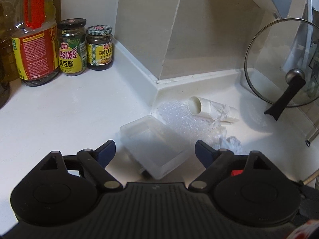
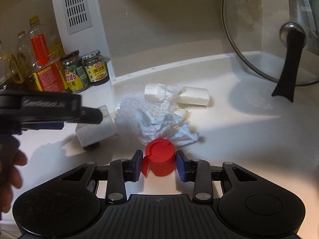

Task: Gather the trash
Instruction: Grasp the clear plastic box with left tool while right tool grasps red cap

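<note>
A white table (image 1: pixel 59 115) fills the corner in front of me, its raised white lip running along beige walls (image 1: pixel 209 39). A white panel with a slotted vent (image 2: pixel 76 6) rises at my left, beside oil bottles (image 1: pixel 35 39) and two sauce jars (image 1: pixel 72 47). A glass pot lid (image 1: pixel 279 65) leans against the right wall. Hard light from overhead throws sharp shadows.

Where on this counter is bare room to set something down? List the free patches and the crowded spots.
Free: the white counter between the sauce jars and the clear plastic box; also the stretch between the cardboard tube and the leaning glass lid. Crowded: the corner, where bubble wrap, crumpled tissue, tube and red cap cluster.
</note>
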`<state>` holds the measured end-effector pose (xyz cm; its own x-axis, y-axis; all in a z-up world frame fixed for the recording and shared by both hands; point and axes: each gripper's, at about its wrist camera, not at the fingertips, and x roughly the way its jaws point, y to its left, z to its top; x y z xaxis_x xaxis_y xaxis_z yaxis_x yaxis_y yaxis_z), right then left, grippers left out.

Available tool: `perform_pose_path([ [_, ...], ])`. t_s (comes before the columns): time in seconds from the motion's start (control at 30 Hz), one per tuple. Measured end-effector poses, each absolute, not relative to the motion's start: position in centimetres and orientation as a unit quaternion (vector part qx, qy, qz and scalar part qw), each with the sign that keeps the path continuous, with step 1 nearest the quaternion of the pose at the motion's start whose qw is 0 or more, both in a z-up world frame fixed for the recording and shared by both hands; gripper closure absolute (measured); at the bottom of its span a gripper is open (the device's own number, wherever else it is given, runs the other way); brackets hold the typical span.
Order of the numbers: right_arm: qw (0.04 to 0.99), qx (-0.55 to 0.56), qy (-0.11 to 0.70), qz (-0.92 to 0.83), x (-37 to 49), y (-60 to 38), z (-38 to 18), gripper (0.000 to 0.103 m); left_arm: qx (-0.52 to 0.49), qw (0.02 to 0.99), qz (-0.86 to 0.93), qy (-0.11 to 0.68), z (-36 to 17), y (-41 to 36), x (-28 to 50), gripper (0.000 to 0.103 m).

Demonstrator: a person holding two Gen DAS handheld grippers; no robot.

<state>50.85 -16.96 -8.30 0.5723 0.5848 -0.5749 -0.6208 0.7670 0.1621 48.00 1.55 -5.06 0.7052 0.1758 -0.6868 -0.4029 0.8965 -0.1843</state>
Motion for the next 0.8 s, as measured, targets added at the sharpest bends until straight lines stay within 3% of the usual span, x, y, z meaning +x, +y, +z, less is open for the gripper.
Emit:
perform_pose_path([
  [0.2,0.891,-0.023,0.315,0.327,51.2,-18.7,-8.1,0.067,-0.155,0.899,0.186,0.366,-6.4,0.8,50.2,0.018],
  [0.43,0.894,-0.014,0.318,0.317,51.0,-19.9,-8.0,0.067,-0.15,0.9,0.181,0.367,-6.7,1.2,49.5,0.033],
  [0.8,0.898,-0.011,0.314,0.308,48.6,-20.2,-7.6,0.067,-0.139,0.91,0.152,0.36,-5.8,4.1,44.5,0.035],
])
